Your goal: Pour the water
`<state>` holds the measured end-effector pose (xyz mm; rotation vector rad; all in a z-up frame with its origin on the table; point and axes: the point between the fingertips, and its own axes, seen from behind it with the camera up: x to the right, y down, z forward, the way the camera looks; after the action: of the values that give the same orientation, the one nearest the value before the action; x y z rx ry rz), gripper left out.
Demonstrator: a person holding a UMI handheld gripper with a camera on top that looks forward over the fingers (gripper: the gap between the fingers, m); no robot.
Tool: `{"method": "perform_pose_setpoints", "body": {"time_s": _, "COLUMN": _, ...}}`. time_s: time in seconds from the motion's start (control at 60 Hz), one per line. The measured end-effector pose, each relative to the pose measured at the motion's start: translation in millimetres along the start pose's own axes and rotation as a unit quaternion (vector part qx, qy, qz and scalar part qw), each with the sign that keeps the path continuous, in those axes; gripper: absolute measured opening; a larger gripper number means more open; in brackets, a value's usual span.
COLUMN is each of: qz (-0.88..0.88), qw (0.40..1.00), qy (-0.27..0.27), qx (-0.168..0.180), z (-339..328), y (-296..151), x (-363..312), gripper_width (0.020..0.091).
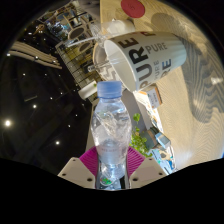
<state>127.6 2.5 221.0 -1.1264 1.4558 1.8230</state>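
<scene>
A clear plastic water bottle (110,130) with a pale blue cap stands up between my fingers, and my gripper (110,172) is shut on the bottle's lower body, the magenta pads (88,160) pressing on both sides. Just beyond the cap lies a white cup (145,55) printed with dark letters, its open mouth turned toward the bottle's top. The cup seems tipped in this tilted view. The bottle's cap is close below the cup's rim. No water stream shows.
A light tabletop (195,110) runs behind the cup, with small green things (142,140) and a white piece beside the bottle. A dark room with ceiling lights (8,123) and metal shelving (65,30) fills the other side. A pink disc (135,8) sits beyond the cup.
</scene>
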Motion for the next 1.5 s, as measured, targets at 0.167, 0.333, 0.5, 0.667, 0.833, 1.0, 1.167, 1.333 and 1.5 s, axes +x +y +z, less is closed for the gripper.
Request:
{"method": "perform_pose_setpoints", "body": {"time_s": 0.167, "qz": -0.002, "qw": 1.0, "qy": 0.01, "qx": -0.003, "z": -2.5, "y": -3.0, "x": 2.9, "gripper_width": 0.0336}}
{"method": "perform_pose_setpoints", "body": {"time_s": 0.333, "qz": -0.133, "qw": 0.989, "qy": 0.063, "qx": -0.016, "z": -4.2, "y": -2.1, "x": 3.3, "gripper_width": 0.0331}}
{"method": "perform_pose_setpoints", "body": {"time_s": 0.5, "qz": -0.421, "qw": 0.899, "qy": 0.118, "qx": 0.001, "z": -19.8, "y": -21.0, "x": -41.3, "gripper_width": 0.0335}}
{"method": "perform_pose_setpoints", "body": {"time_s": 0.667, "qz": -0.626, "qw": 0.77, "qy": 0.123, "qx": 0.024, "z": -27.9, "y": -46.0, "x": -113.8, "gripper_width": 0.0334}}
{"method": "perform_pose_setpoints", "body": {"time_s": 0.833, "qz": -0.749, "qw": 0.64, "qy": 0.155, "qx": 0.073, "z": -51.2, "y": -107.7, "x": -157.9, "gripper_width": 0.0334}}
{"method": "perform_pose_setpoints", "body": {"time_s": 1.0, "qz": -0.79, "qw": 0.567, "qy": 0.211, "qx": 0.097, "z": -82.6, "y": -181.4, "x": -149.9, "gripper_width": 0.0335}}
{"method": "perform_pose_setpoints", "body": {"time_s": 1.167, "qz": -0.812, "qw": 0.516, "qy": 0.26, "qx": 0.078, "z": -95.6, "y": -244.4, "x": -101.3, "gripper_width": 0.0334}}
{"method": "perform_pose_setpoints", "body": {"time_s": 1.333, "qz": -0.801, "qw": 0.521, "qy": 0.29, "qx": 0.052, "z": -97.8, "y": -289.7, "x": -42.7, "gripper_width": 0.0335}}
{"method": "perform_pose_setpoints", "body": {"time_s": 1.5, "qz": -0.792, "qw": 0.524, "qy": 0.309, "qx": 0.043, "z": -100.6, "y": -318.1, "x": -9.1, "gripper_width": 0.0334}}
